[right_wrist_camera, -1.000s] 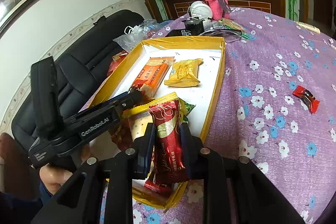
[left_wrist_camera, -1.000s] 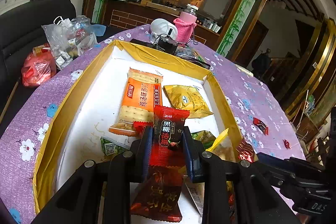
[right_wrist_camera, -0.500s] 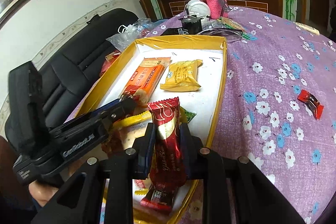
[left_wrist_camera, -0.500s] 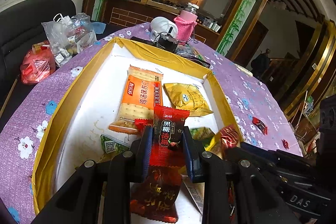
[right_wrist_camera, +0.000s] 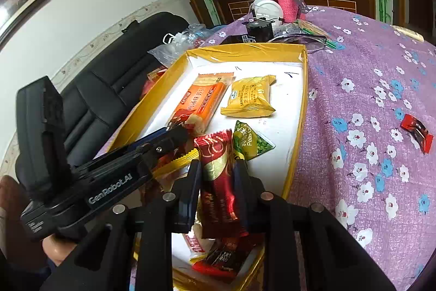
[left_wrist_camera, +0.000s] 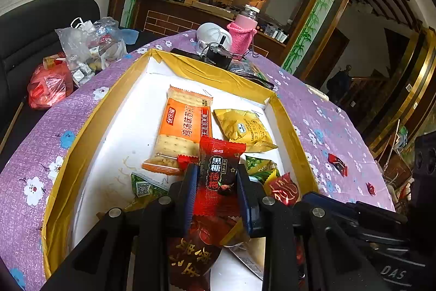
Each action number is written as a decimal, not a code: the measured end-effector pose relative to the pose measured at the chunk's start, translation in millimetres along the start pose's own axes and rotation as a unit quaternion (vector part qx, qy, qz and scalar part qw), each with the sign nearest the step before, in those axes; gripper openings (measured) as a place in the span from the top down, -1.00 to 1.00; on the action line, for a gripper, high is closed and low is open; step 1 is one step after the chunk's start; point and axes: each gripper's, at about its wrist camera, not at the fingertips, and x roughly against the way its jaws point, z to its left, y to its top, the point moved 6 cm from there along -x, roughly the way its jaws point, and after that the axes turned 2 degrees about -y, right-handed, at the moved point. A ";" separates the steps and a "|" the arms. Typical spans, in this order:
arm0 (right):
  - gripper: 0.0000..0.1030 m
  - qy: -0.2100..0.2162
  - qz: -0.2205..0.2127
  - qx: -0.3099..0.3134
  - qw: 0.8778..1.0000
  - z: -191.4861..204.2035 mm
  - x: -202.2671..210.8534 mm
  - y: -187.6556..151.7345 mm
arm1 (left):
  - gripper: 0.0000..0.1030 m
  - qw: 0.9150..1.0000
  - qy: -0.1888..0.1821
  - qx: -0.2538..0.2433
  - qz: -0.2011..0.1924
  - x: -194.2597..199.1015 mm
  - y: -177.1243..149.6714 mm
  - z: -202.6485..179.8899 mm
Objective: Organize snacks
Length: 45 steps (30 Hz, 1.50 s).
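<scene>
Red and black foil wraps the brown-sugar candy packet (left_wrist_camera: 219, 176) pinched between the two fingers of the left gripper (left_wrist_camera: 218, 191); its long axis runs along the fingers, pointing away from the camera, with white Chinese characters on a dark panel and a crimped red top edge. It hangs just above the white floor of a yellow-rimmed box (left_wrist_camera: 81, 143). Dark red glossy foil with gold script covers the long snack bar (right_wrist_camera: 219, 182) held by the right gripper (right_wrist_camera: 218, 192), whose fingers press on its sides; the bar stands lengthwise along the fingers, top end tilted slightly left, over the near end of the same box (right_wrist_camera: 302, 111). Inside the box lie an orange cracker pack (left_wrist_camera: 184, 130), a yellow sandwich-cracker pouch (left_wrist_camera: 245, 128) beside it, and a green pea packet (right_wrist_camera: 250, 141). The box sits on a worktop under a purple flowered cloth (right_wrist_camera: 368, 105), where one small red candy (right_wrist_camera: 417, 131) lies apart.
</scene>
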 end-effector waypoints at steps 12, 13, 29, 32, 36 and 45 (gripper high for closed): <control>0.52 0.002 -0.038 -0.043 0.998 -38.3 42.9 8.1 | -0.12 1.000 0.016 0.002 -0.017 10.8 1.7 0.6; 0.52 -0.004 -0.042 -0.051 0.998 -46.4 46.4 8.7 | -0.12 1.000 0.015 0.005 -0.014 12.0 1.9 0.0; 0.36 -0.111 -0.123 -0.188 0.968 -223.6 139.2 19.5 | -0.12 0.996 -0.016 -0.087 0.011 18.3 1.9 -110.7; 0.35 -0.180 -0.154 -0.208 0.949 -268.1 161.4 7.8 | -0.12 0.992 -0.025 -0.119 0.035 6.8 -7.7 -147.5; 0.35 -0.232 -0.152 -0.280 0.919 -329.6 174.6 -23.6 | -0.12 0.986 -0.044 -0.137 0.083 -16.0 -22.8 -189.4; 0.35 -0.162 -0.145 -0.431 0.876 -388.9 180.6 -61.1 | -0.26 0.977 -0.045 -0.129 0.163 -84.6 -24.4 -254.1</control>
